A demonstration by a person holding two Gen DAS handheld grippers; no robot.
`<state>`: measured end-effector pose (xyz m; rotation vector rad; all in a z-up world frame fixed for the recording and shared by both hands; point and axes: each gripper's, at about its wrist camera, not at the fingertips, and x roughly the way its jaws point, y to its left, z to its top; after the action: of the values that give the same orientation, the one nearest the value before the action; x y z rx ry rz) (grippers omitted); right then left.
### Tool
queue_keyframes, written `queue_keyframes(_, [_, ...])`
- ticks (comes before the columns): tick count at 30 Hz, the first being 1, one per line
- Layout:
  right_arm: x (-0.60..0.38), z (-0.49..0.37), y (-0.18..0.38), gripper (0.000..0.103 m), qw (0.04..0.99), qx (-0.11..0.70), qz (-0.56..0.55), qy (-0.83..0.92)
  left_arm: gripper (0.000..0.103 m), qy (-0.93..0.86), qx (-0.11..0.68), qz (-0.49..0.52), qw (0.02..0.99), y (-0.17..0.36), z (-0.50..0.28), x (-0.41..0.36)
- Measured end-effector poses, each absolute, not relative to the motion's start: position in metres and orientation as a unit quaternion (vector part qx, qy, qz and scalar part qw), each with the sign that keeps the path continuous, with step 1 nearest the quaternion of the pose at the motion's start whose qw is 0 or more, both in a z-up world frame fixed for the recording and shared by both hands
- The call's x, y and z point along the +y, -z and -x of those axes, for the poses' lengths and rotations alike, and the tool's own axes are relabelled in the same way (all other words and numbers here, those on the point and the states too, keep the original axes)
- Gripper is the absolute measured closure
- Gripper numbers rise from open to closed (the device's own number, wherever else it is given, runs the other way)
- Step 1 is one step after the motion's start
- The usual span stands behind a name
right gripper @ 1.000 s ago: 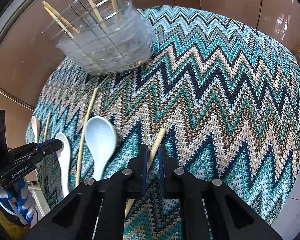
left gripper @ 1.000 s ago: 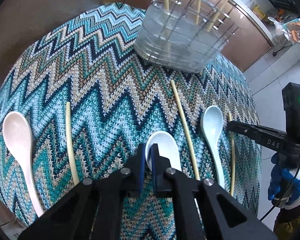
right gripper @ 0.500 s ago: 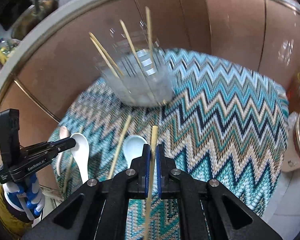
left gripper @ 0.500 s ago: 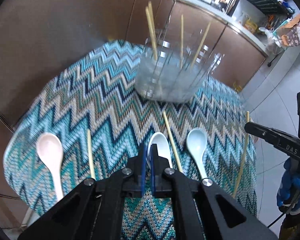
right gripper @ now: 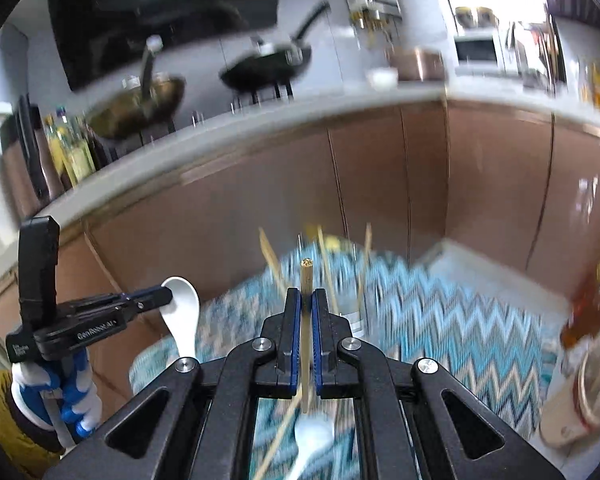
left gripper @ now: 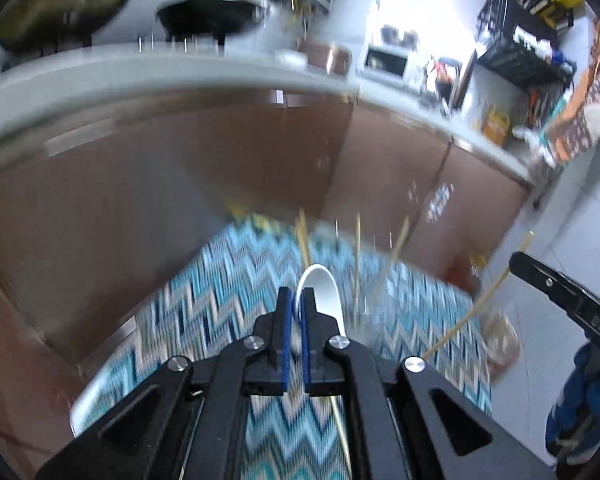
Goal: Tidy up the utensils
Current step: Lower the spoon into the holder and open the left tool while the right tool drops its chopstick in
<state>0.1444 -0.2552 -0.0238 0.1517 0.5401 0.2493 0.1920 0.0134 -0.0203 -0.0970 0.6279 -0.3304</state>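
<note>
Up in the air, the left gripper (left gripper: pixel 296 312) pinches a glossy white ceramic soup spoon (left gripper: pixel 326 292), its bowl jutting beyond the fingertips. The right gripper (right gripper: pixel 307 312) clamps a slim wooden chopstick (right gripper: pixel 306 280) upright between its pads, above the blue zigzag-patterned tablecloth (right gripper: pixel 460 320).

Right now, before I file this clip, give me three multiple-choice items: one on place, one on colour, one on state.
1. Where is the white spoon?
A. In the holder
B. Between the left gripper's fingers
C. On the floor

2. What colour is the zigzag cloth?
A. Red
B. Plain grey
C. Teal and white

3. What is the right gripper doing?
A. Shut on a chopstick
B. Wide open
C. Shut on a spoon

Answers: 1 B, the spoon's bowl juts beyond that gripper's tips. 2 C, teal zigzags show. 3 A, the stick runs between its closed pads.
</note>
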Motion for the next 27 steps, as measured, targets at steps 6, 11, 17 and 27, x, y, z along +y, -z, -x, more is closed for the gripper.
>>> queue_keyframes(6, [-0.248, -0.175, -0.01, 0.097, 0.974, 0.193, -0.055, -0.108, 0.1, 0.107, 0.222, 0.029, 0.969, -0.006, -0.23, -0.013])
queue_keyframes(11, [-0.251, -0.208, 0.005, 0.098, 0.977, 0.188, -0.035, -0.09, 0.1, 0.068, 0.191, -0.002, 0.979, 0.019, -0.262, -0.048])
queue_keyframes(17, [-0.252, -0.228, 0.051, 0.098, 0.972, 0.22, -0.021, -0.084, 0.099, 0.061, 0.201, -0.015, 0.978, 0.07, -0.272, -0.083])
queue_keyframes(27, [-0.256, -0.222, 0.092, 0.076, 0.96, 0.265, -0.027, -0.083, 0.088, 0.099, 0.225, -0.011, 0.969, 0.1, -0.265, -0.095])
